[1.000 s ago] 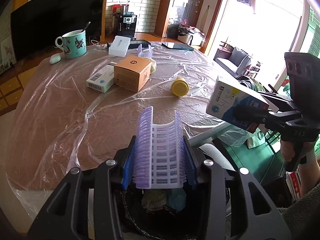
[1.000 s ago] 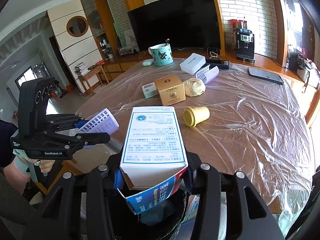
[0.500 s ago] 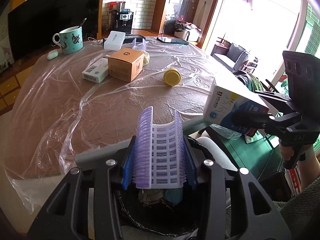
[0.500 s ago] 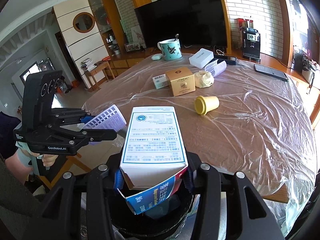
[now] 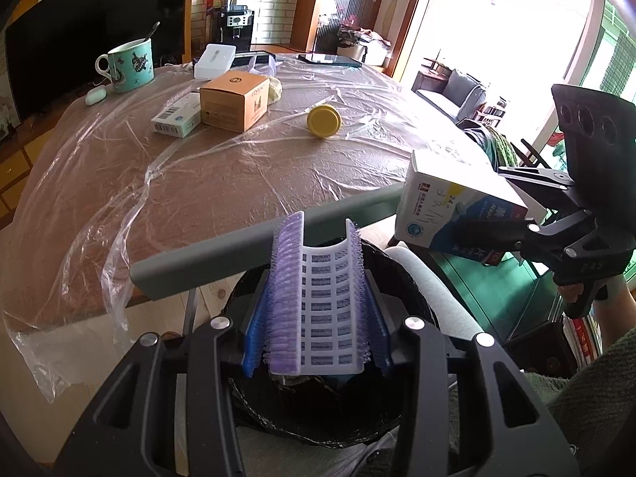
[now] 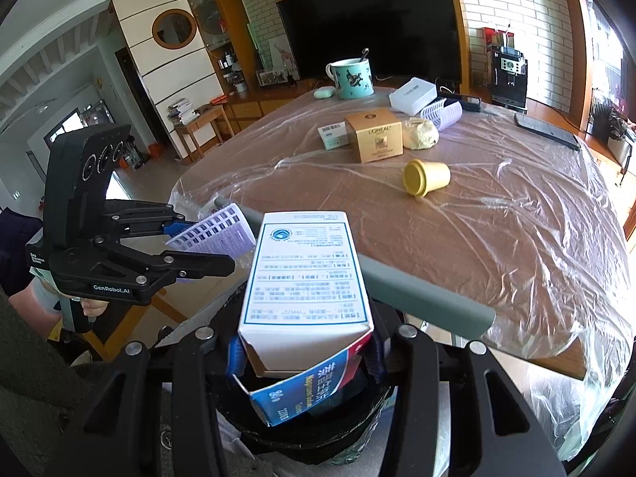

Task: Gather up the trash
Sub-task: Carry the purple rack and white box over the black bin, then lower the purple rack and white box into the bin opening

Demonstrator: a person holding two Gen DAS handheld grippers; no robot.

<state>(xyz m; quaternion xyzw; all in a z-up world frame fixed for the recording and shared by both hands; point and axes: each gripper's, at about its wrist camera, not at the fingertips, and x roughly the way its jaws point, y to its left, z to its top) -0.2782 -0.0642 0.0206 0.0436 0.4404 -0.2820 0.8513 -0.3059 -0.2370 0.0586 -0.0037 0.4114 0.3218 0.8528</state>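
Two grips: we hold one piece of trash in each gripper, both closed tight on their loads.
Left fingers: our left gripper (image 5: 316, 334) is clamped on a purple bristled mat (image 5: 318, 298), bent into a trough between the blue pads.
Right fingers: our right gripper (image 6: 304, 351) is clamped on a white and blue carton (image 6: 304, 278), open flap hanging downward.
Just below: a black bin (image 5: 318, 417) with a dark liner sits under both loads; we see some rubbish already inside.
What changed: over the last second both hands have drawn back from the table and dipped, so the bin mouth now fills more of each wrist view and the grey chair rail (image 5: 254, 254) has come into sight.
What it means: we judge both items are nearly placed for dropping; the next step would be to let go over the bin.
Against the earlier frame: the table (image 5: 119, 206) edge sat close under the fingers then; now it lies farther off, beyond the rail.
Grip compared: no change, both loads sit as before.
Left on the table: a yellow cup (image 6: 427, 177), a tan box (image 6: 375, 139), a small white box (image 5: 177, 117), a crumpled wad (image 6: 421, 137) and a second purple mat (image 6: 441, 113), all well apart from us.
Not trash, we judge: the mug (image 5: 131, 63).
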